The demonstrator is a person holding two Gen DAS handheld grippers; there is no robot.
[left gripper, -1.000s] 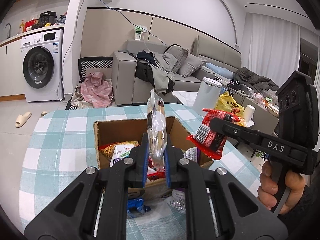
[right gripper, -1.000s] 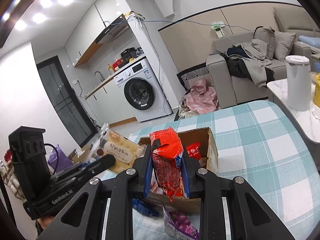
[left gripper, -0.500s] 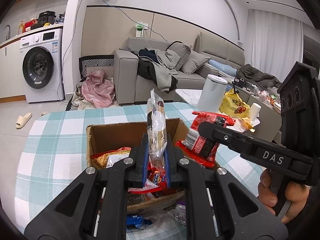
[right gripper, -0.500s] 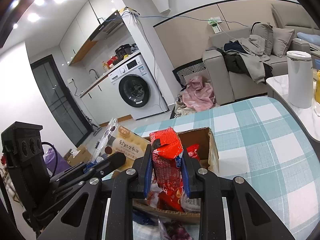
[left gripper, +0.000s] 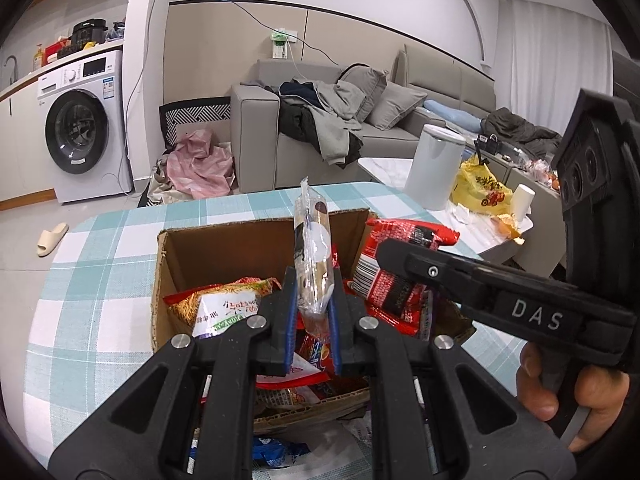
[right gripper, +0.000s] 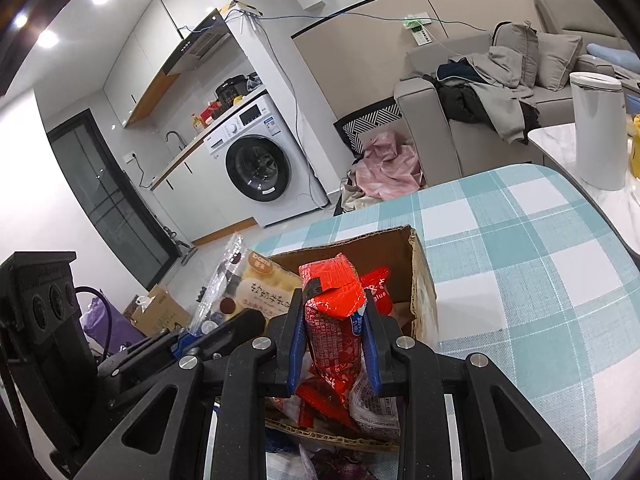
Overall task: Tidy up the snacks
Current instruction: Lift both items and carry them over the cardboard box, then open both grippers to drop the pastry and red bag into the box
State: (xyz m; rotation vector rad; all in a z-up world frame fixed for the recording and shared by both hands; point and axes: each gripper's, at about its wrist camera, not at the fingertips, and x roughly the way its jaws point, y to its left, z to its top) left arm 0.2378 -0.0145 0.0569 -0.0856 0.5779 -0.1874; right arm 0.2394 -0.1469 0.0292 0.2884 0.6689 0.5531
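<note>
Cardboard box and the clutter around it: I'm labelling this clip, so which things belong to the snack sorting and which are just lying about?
Job:
cardboard box
clear bread packet in left gripper
red snack packet in right gripper
noodle bag in box

Lying about:
washing machine
sofa clothes
white bin
slipper

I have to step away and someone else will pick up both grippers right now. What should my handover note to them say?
Left gripper: shut on a clear bread pack, held upright over the box.
Right gripper: shut on a red pack, also over the box.
Box: on the checked table, already holding several snacks, including a noodle bag.
Done: some snacks boxed, two more picked up.
Left: drop both packs in, then collect the loose wrappers on the table in front of the box.
</note>
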